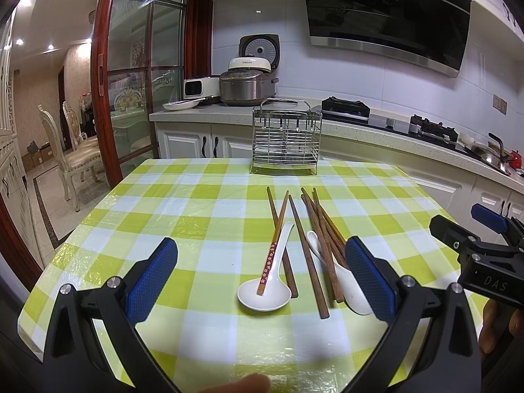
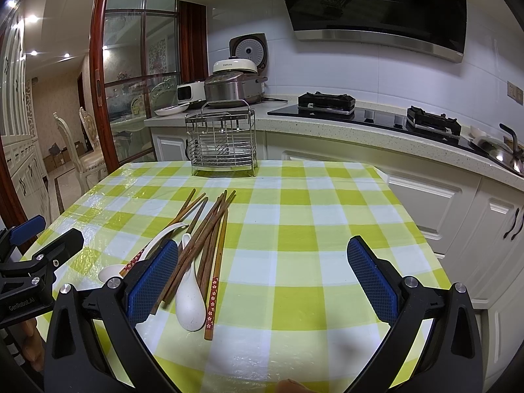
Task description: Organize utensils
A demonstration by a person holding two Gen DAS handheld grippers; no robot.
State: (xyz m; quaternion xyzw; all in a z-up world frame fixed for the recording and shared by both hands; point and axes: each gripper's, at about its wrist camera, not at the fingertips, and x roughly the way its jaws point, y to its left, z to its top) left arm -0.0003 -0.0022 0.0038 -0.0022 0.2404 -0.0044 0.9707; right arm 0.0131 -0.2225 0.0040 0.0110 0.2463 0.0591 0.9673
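Through my left wrist camera, my left gripper (image 1: 262, 275) stands with its jaws spread wide and nothing between the blue pads (image 1: 154, 281). Under it lies the table (image 1: 98, 229) with its green and white checked cloth. At about twelve o'clock, close ahead, a white spoon (image 1: 267, 290) lies bowl toward me, and a chopstick with a red flowered end (image 1: 273, 249) rests in that bowl, slanting away toward one o'clock. Plain brown chopsticks (image 1: 308, 255) lie scattered just right of it. A second white spoon (image 1: 347, 278) lies under a bundle of them at two o'clock, partly hidden by my right pad. Far off at twelve o'clock the wire utensil rack (image 1: 285, 137) stands upright near the table's far edge, well apart from the utensils. My right gripper (image 1: 484, 239) shows at three o'clock, above the table's right edge.

Through my right wrist camera, my right gripper (image 2: 262, 278) is likewise wide, gripping nothing. The utensils sit at ten to eleven o'clock: a bundle of brown chopsticks (image 2: 199, 239) crosses over a white spoon (image 2: 190, 304), whose bowl points toward me. A flower-ended chopstick (image 2: 214, 288) lies just right of that spoon. The other spoon (image 2: 157, 239) lies farther left, partly behind my left pad. The rack (image 2: 222, 140) stands at eleven o'clock, far across the cloth. My left gripper (image 2: 36, 255) appears at nine o'clock.
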